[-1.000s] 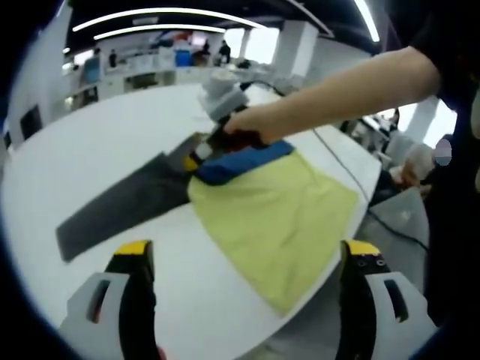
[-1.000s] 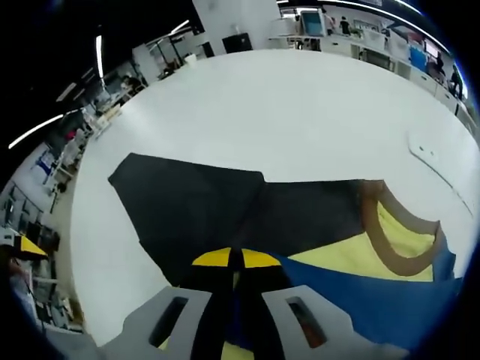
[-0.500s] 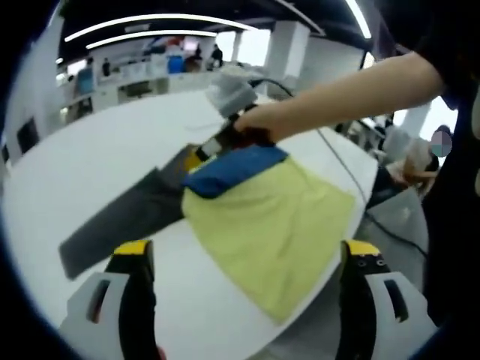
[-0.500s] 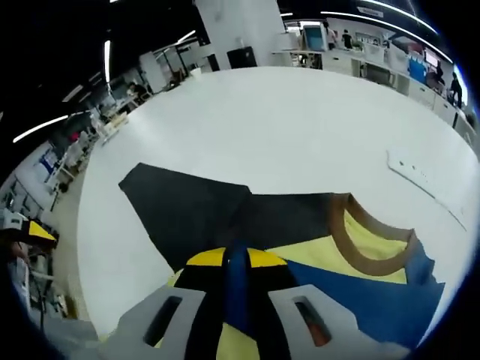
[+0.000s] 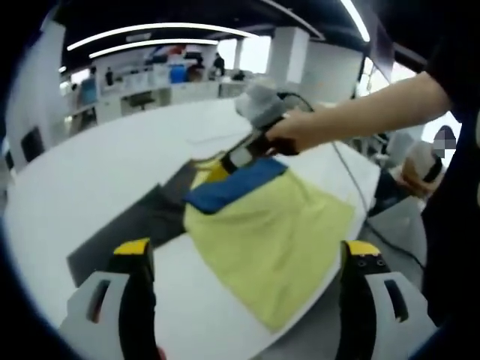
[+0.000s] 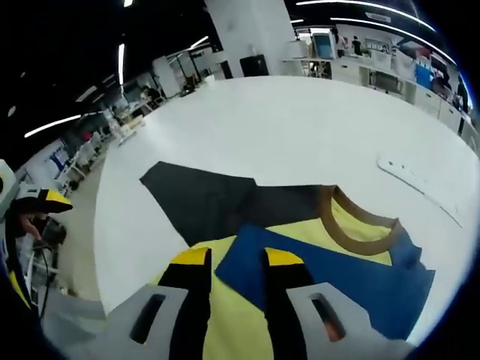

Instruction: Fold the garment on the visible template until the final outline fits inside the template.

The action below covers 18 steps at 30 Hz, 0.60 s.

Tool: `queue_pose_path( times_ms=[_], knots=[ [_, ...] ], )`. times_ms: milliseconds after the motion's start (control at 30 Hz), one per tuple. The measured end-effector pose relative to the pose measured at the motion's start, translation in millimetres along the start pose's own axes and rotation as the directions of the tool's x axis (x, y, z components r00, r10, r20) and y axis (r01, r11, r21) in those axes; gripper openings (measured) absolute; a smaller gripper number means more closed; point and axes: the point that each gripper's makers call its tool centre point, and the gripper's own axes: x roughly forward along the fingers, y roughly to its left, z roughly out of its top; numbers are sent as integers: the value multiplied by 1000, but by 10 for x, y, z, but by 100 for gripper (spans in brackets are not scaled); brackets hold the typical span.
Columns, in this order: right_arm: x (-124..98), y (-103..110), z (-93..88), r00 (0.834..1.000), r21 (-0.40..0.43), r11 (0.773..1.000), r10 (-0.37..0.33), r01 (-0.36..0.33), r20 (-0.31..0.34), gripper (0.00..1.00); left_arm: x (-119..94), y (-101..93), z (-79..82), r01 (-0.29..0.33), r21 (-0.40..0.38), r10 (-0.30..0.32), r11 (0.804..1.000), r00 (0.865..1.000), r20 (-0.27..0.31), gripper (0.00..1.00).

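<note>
A yellow garment point(image 5: 277, 225) with a blue sleeve point(image 5: 232, 184) folded across its top lies on a dark template point(image 5: 127, 229) on the white table. My left gripper point(image 5: 247, 251) hangs open, short of the garment's near edge, nothing between its jaws. A hand holds my right gripper point(image 5: 229, 161) just above the blue sleeve. In the right gripper view, my right gripper point(image 6: 238, 259) stands open over the blue sleeve point(image 6: 330, 270), its jaws a little apart. The brown collar point(image 6: 352, 225) and the template point(image 6: 202, 199) lie beyond.
The garment's right side reaches the table edge point(image 5: 330, 262). A cable point(image 5: 352, 172) runs along the table's right side. A white strip point(image 6: 420, 184) lies on the table beyond the collar. A person's forearm point(image 5: 360, 105) crosses above the garment. Desks and people stand in the background.
My right gripper has opened and let go of the blue sleeve, which now lies folded over the yellow body. It has lifted and drawn back. The left gripper stays open.
</note>
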Motion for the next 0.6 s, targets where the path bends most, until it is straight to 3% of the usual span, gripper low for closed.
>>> queue_pose_path(
  times_ms=[200, 467, 600],
  knots=[
    [-321, 97, 8, 997, -13, 1000, 3, -2, 79, 43, -48, -17, 59, -14, 12, 14, 1000, 1000, 7, 99],
    [-788, 204, -117, 992, -40, 999, 11, -6, 126, 57, -143, -30, 140, -32, 37, 31, 999, 999, 5, 99],
    [-1051, 161, -218, 993, -80, 997, -5, 15, 120, 64, -201, -78, 193, -36, 49, 35, 998, 999, 16, 99]
  ],
)
